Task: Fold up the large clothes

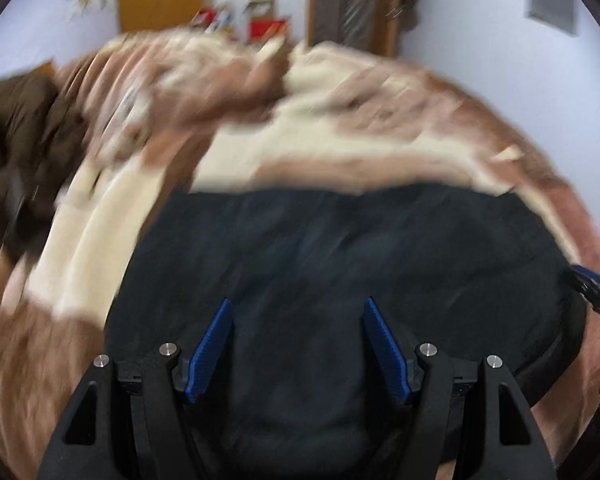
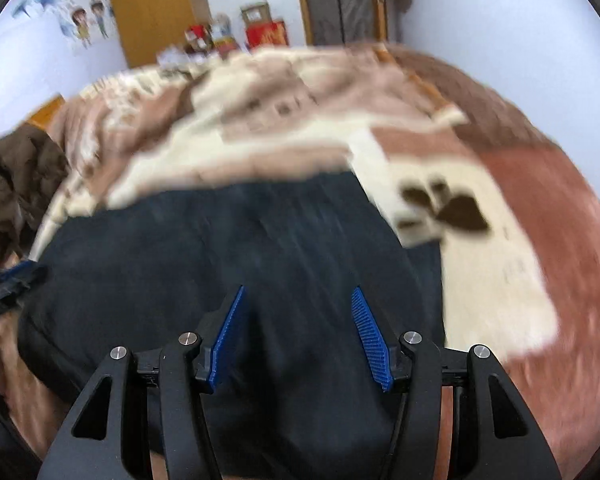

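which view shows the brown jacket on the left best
The right wrist view: the brown jacket lies bunched at the bed's left edge, folds fairly readable beside the black garment. The left wrist view shows it too, but more smeared by motion blur and cut by the frame edge.

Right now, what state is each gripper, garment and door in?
left gripper: open, holding nothing, over the cloth.
right gripper: open, holding nothing.
large dark navy garment: spread flat on the bed.
brown puffy jacket: crumpled in a heap.
yellow wooden door: looks shut.
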Demonstrator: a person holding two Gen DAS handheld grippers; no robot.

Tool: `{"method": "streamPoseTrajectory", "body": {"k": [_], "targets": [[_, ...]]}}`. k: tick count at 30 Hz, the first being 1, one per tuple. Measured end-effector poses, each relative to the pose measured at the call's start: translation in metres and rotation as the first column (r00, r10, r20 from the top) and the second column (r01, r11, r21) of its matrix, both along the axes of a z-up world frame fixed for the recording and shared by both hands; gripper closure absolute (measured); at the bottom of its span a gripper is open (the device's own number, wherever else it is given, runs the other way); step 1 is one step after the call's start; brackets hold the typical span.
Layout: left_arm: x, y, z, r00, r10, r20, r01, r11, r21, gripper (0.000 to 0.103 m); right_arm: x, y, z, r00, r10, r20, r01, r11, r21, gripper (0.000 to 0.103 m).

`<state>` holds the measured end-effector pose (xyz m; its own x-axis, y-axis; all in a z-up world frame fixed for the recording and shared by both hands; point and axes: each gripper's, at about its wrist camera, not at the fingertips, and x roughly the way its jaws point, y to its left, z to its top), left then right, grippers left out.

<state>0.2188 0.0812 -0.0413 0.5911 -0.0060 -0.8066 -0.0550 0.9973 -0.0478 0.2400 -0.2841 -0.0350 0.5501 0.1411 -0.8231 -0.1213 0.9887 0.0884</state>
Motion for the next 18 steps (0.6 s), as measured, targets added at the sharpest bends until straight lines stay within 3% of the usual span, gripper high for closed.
{"method": "streamPoseTrajectory", "body": {"k": [2,4,11,18], "targets": [[-0.006,0.012,-0.020,0.997,0.029,-0.075,-0.031,0.999,-0.023,0.032,-0.003,-0.006,-0.012,1.000,0.007,-0.026,-0.007,1.000,0.018,0.048],[-0.014,0.020,-0.019,0.993,0.075,-0.092,-0.078,0.996,-0.034,0.033,-0.010,-0.008,0.001,1.000,-0.010,-0.017,0.011,1.000,0.028,0.049],[-0.041,0.008,0.018,1.000,0.028,0.014,-0.027,1.000,-0.015,0.033,-0.039,-0.015,0.032,0.998,-0.009,0.058,0.003,0.996,0.090,0.049],[-0.039,0.026,-0.001,0.999,0.052,0.013,-0.051,0.997,-0.058,0.033,-0.036,-0.024,0.009,0.999,-0.041,-0.010,0.042,0.999,0.029,0.049]]}}
